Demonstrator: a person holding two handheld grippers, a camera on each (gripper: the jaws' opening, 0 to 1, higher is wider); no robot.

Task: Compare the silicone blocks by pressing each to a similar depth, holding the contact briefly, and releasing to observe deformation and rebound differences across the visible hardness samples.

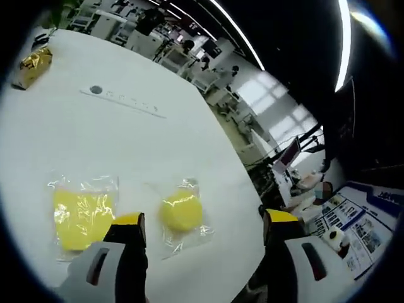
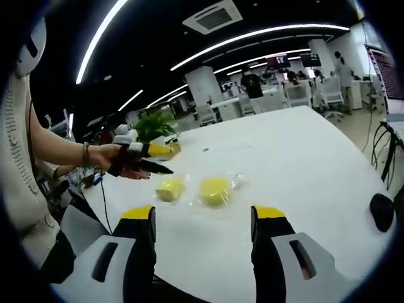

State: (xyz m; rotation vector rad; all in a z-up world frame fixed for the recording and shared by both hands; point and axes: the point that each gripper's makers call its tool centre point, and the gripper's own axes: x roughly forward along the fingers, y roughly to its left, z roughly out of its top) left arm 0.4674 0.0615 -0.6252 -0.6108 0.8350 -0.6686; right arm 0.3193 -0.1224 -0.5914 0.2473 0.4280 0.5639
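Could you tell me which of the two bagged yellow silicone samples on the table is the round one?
The round sample lies between the left gripper's open jaws; the other, the square block, is flat and rectangular, beside its left jaw.

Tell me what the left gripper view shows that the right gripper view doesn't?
Left gripper view alone: a grey strip with a round dot lying on the table, and posters off the table's edge.

Right gripper view alone: the person's hand holding the left gripper above the table, a potted plant, and a dark rounded object.

Both: the white table, the square yellow block and the round yellow block, each in clear wrap, and a crinkled golden packet.
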